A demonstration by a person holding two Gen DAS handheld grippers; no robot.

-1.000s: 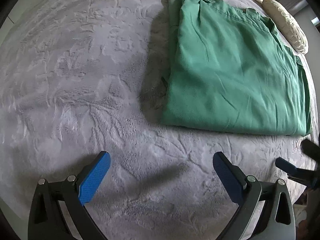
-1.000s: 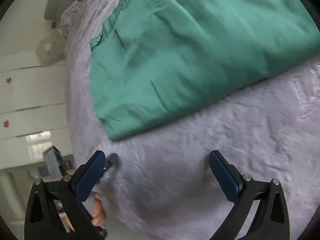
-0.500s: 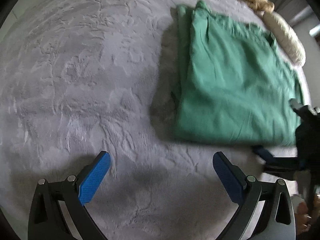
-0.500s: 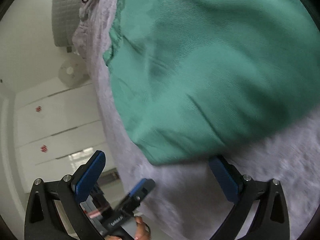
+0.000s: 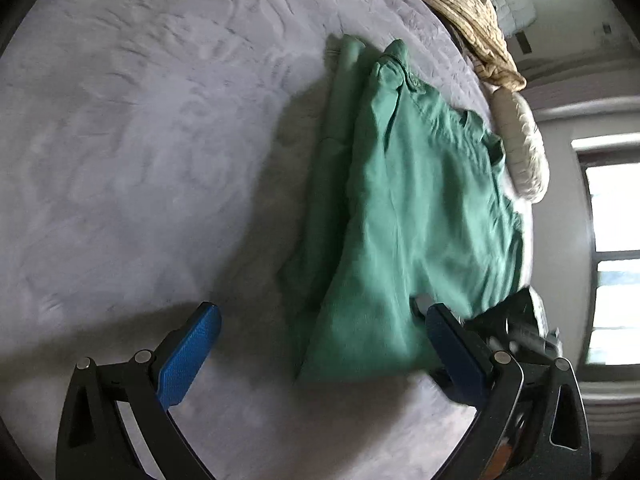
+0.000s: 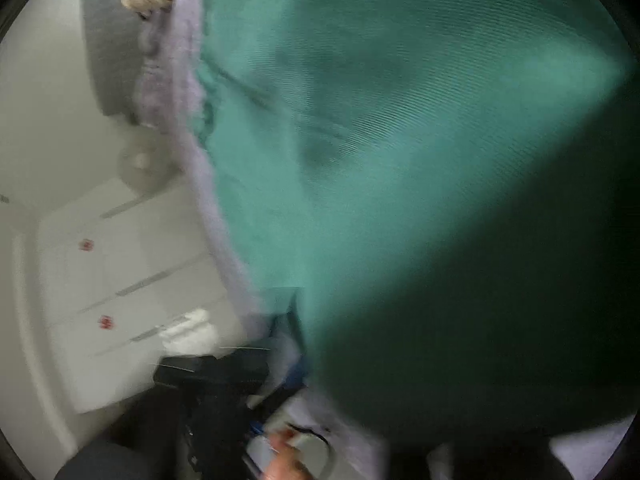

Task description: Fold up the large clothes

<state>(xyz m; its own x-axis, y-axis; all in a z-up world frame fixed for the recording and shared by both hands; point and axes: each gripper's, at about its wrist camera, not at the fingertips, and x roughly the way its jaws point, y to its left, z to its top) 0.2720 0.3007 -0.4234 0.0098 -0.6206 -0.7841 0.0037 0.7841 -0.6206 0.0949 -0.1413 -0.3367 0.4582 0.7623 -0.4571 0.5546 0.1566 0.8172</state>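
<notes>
Bed under a grey plush cover

The bed (image 5: 140, 140) carried a folded green garment (image 5: 408, 216), with cream pillows (image 5: 524, 156) at its far edge.

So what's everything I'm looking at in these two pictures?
Green garment: one, folded, on the bed's right part; it fills the right wrist view.
Bed cover: one, pale grey plush, under the garment.
Tan bundle: one, beige, at the bed's far end.
Cream pillow: one, off-white, beyond the garment.
Window: one, bright, far right.
White cabinets: white doors with red marks, beside the bed.
Left tongs: blue pads, jaws apart at the garment's near edge.
Right tongs: black, mostly hidden by the garment, jaws unseen.
</notes>
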